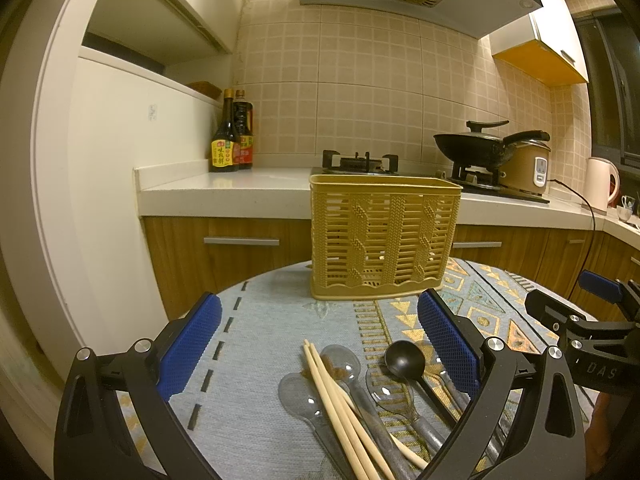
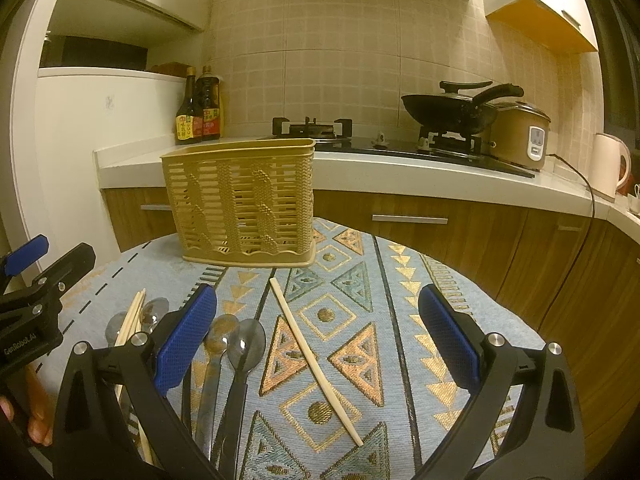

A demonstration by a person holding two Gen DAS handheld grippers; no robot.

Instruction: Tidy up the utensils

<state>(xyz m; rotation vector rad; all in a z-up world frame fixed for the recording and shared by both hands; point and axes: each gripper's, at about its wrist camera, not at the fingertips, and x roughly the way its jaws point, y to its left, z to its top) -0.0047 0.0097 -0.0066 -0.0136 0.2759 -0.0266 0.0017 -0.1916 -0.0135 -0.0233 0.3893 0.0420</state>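
Both the left gripper (image 1: 320, 340) and right gripper (image 2: 318, 330) hang spread and empty; the lone chopstick (image 2: 314, 360) on the desk (image 2: 404, 288) before the basket (image 2: 240, 200) looks light, stiff, slippery (pinch mid-shaft)

Both wrist cameras sit low over the patterned blue tablecloth (image 1: 256, 344), facing the kitchen counter – the left one close, square-on to the tan slatted plastic basket (image 1: 384, 240), the right viewing it (image 2: 240, 200) from further right – each catching the other's gripper
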